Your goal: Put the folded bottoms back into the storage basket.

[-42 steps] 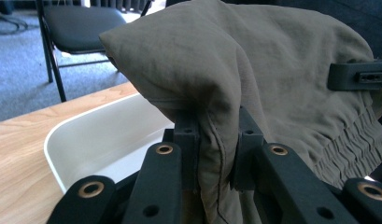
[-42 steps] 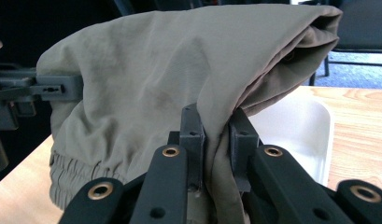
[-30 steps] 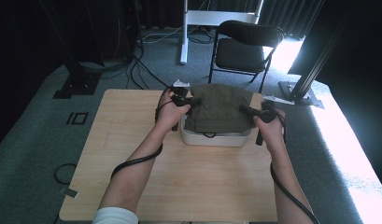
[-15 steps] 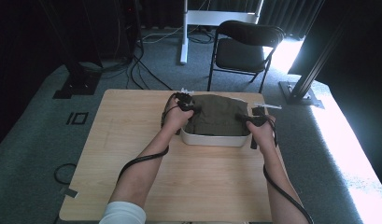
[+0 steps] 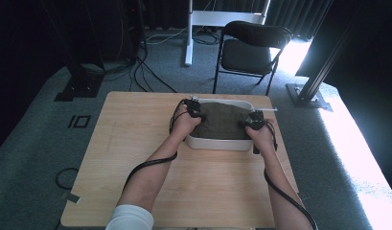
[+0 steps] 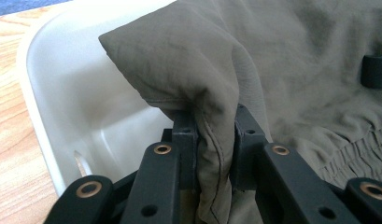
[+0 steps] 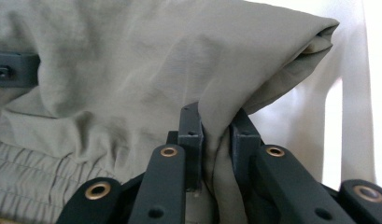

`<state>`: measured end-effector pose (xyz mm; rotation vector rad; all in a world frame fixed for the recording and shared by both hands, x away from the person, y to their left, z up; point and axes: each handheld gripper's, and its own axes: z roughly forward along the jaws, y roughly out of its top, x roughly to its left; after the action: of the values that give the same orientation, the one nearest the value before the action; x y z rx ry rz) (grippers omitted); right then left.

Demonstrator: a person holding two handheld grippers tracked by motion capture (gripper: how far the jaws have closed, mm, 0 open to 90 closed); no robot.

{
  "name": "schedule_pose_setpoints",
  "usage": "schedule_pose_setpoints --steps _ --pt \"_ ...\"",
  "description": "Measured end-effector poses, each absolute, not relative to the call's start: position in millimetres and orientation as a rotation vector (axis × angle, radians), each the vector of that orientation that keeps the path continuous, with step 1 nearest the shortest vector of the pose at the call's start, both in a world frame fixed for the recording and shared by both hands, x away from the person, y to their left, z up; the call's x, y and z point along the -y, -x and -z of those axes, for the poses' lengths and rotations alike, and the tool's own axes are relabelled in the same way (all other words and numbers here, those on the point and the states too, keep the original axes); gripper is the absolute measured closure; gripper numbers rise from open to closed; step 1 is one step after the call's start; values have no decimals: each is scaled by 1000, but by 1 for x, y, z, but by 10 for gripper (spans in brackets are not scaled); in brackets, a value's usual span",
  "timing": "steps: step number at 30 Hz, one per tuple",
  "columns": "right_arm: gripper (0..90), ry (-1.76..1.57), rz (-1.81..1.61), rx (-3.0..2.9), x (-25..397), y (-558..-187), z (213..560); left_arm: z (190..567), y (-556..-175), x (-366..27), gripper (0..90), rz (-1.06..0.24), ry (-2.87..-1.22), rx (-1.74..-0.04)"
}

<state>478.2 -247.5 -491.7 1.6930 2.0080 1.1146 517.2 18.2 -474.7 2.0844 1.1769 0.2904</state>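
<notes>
An olive-green folded garment [image 5: 221,120] lies in a white plastic tub [image 5: 217,142] at the far middle of the wooden table [image 5: 136,143]. My left gripper [image 5: 197,115] is at the garment's left end, shut on a fold of the cloth [image 6: 198,84] just inside the tub wall [image 6: 76,102]. At the right end my right gripper [image 5: 251,123] pinches another fold [image 7: 235,79], with the tub's white side [image 7: 347,116] beyond it. An elastic waistband [image 7: 34,163] shows low in the right gripper view.
A black folding chair [image 5: 251,50] stands beyond the table's far edge, beside a white desk leg [image 5: 189,33]. Cables [image 5: 150,72] trail over the grey carpet at the back left. Bright light falls on the floor at the right.
Both grippers have come down and inward with the garment, which sat heaped above the tub and is now lowered flat into it.
</notes>
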Motion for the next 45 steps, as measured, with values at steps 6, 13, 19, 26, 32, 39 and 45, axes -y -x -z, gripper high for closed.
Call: schedule_pose_setpoints --steps 6,13,19,26,32,39,45 --pt "577 -1619 -1108 -2014 244 -481 491 475 -517 -17 588 -297 -2064 -1194" --pt "382 -1546 -1157 -1948 247 -480 478 459 -510 -18 400 -337 -2027 -1156" --pt "247 -1470 -1244 -1952 244 -471 456 447 -497 -21 273 -318 -1963 -1077" --pt "152 -1312 -1184 -2052 236 -459 448 441 -480 -25 172 -390 -1939 -943" --pt "151 -1312 -1237 -2037 235 -450 448 440 -470 -30 172 -418 -1885 -946" --pt "150 -1294 -1285 -2021 237 -439 449 440 -456 -39 172 -407 -1833 -956" --pt "150 -1281 -1312 -2000 237 -424 445 440 -442 -49 172 -421 -1838 -955"
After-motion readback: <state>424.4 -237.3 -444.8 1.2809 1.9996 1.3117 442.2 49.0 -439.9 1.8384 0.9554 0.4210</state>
